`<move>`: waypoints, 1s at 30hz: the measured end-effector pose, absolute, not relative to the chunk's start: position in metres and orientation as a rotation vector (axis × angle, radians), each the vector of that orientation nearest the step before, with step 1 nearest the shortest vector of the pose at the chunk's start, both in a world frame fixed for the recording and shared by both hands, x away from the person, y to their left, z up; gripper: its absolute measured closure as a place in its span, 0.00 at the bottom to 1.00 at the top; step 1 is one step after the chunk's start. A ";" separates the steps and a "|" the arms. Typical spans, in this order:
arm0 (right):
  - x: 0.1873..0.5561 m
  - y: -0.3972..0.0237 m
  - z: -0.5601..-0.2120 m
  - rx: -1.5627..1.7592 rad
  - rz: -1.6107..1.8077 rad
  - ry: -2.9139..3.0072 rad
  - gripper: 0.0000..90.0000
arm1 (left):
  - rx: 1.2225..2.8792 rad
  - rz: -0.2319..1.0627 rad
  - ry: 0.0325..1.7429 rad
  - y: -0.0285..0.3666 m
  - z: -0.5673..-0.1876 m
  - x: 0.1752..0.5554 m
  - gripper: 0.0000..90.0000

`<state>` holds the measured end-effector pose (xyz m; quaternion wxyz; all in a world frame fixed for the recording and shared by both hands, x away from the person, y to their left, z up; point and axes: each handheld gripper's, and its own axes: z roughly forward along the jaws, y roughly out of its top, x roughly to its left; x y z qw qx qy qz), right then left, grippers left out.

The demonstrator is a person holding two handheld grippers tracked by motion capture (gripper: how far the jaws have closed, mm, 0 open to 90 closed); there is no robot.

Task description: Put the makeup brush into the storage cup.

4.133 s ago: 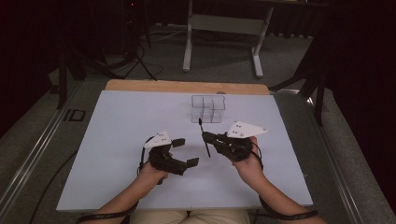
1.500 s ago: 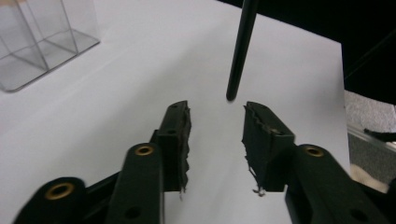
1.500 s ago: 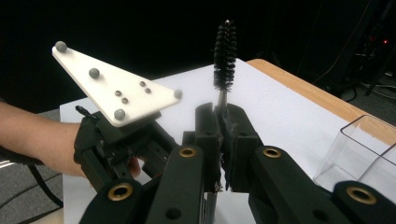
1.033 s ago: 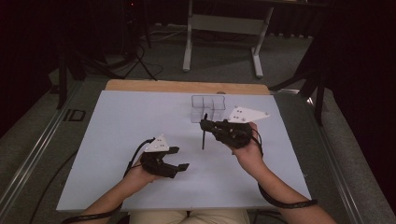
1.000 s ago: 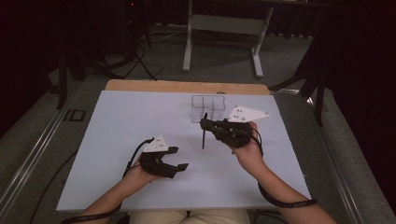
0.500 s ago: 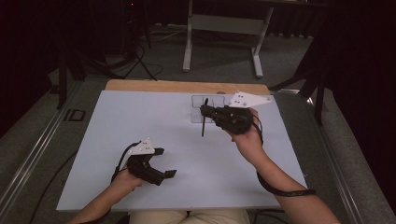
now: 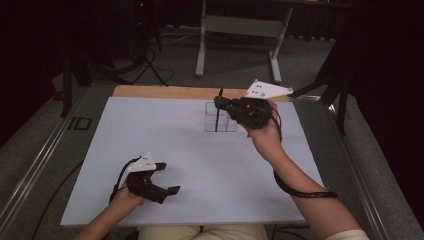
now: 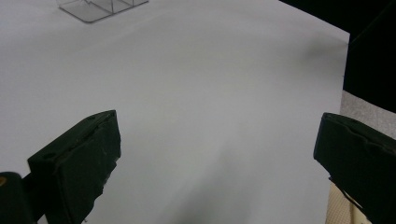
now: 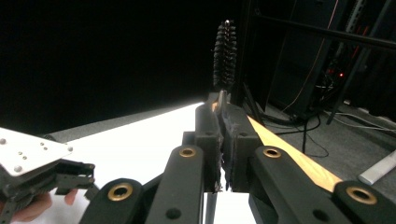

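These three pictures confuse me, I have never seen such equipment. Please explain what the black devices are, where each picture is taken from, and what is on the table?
A person sits at a table covered in white and holds a hand-operated gripper in each hand; there is no robot. One camera looks down from above. The other two ride on the grippers and look along their black jaws. The left gripper is low over the table, jaws wide apart, with nothing between them. The right gripper is raised at the far side, shut on a thin black brush whose bristles point up. Below it stands a clear plastic box with compartments.
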<state>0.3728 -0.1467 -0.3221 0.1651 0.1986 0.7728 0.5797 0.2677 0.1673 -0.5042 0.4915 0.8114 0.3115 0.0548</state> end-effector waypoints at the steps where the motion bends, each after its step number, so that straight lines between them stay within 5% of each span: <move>1: 0.374 -0.147 -0.320 0.566 1.652 2.198 0.95 | 1.967 0.142 0.757 0.168 -0.505 0.267 0.02; 30: 0.424 -0.140 -0.303 0.638 1.618 2.125 0.95 | 1.929 0.250 0.727 0.179 -0.516 0.259 0.02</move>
